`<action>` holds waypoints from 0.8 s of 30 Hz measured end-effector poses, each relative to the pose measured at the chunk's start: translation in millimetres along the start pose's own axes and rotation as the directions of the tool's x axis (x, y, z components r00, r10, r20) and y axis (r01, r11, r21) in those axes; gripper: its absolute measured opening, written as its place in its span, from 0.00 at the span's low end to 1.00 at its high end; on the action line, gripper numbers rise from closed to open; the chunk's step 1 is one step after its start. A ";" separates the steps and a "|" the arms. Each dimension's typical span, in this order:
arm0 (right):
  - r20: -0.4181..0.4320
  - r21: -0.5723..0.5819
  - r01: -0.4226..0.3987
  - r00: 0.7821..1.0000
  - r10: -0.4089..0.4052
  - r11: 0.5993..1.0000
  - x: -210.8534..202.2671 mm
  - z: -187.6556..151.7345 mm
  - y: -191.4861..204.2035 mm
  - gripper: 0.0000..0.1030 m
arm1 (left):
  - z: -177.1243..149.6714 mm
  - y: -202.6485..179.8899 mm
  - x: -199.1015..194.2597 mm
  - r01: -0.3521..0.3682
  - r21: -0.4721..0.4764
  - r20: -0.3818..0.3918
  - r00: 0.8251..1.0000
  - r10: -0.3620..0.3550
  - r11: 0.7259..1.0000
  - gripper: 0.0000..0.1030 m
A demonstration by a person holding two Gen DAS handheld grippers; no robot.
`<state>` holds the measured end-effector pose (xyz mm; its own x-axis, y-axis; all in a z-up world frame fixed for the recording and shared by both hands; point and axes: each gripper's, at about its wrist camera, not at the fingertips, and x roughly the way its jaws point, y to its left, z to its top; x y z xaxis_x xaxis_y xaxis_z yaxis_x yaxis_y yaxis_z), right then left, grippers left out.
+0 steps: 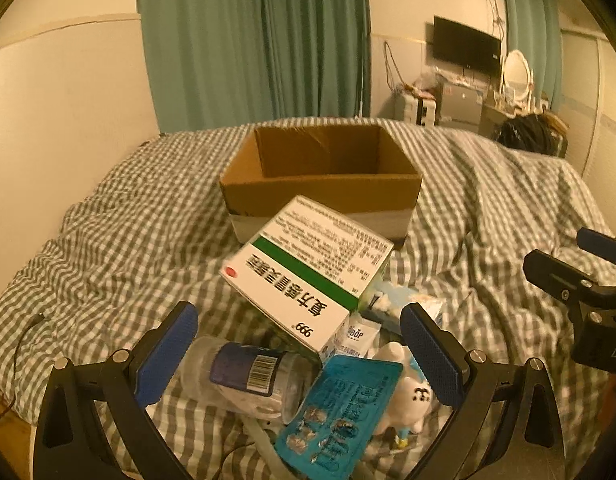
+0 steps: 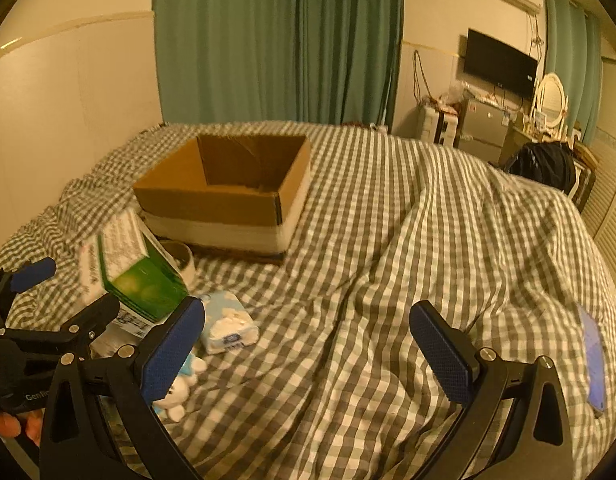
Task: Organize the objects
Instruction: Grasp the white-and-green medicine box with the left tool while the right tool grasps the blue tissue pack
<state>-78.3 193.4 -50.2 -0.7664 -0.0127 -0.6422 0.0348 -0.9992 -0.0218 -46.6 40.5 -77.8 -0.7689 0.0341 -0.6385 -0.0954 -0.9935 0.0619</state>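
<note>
1. As the cardboard box [image 1: 322, 176] stands open on the checked bedcover [image 1: 488, 200], we take it as landmark.
2. Nearer than it, our left gripper [image 1: 299, 350] gapes wide, gripping nothing, over a clear bottle [image 1: 244, 376], tilted medicine carton [image 1: 308, 272], and blue blister pack [image 1: 340, 408].
3. Right of those, our right gripper [image 2: 308, 344] spreads wide over bare cover.

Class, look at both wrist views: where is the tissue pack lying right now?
In the right wrist view the tissue pack lies on the checked bedcover, left of centre, just beyond the right gripper, beside the green-and-white medicine box and nearer than the cardboard box.
</note>
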 end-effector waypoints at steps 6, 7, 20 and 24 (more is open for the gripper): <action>-0.053 0.004 -0.042 0.998 0.042 0.999 25.9 -4.3 -3.6 1.00 | 1.8 8.2 15.8 0.000 0.045 0.040 0.999 -0.002 0.999 1.00; -0.071 0.003 -0.063 0.995 0.063 0.998 31.4 -5.0 -2.5 1.00 | 1.9 9.4 19.3 0.006 0.083 0.050 0.999 -0.010 0.997 1.00; -0.294 -0.016 -0.254 0.925 0.239 0.967 105.7 -9.4 41.4 0.84 | 4.1 -1.6 70.9 0.077 0.287 0.005 0.997 -0.082 0.955 0.88; -0.335 -0.038 -0.289 0.906 0.260 0.957 116.4 -16.0 55.7 0.62 | 2.8 10.7 71.6 0.093 0.237 -0.019 0.996 -0.090 0.967 0.84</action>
<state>-155.3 136.9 -138.5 -0.4699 -0.2581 -0.8442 0.2787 -0.9508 0.1356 -104.5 32.6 -120.6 -0.7446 0.1217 -0.6563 -0.3134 -0.9319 0.1828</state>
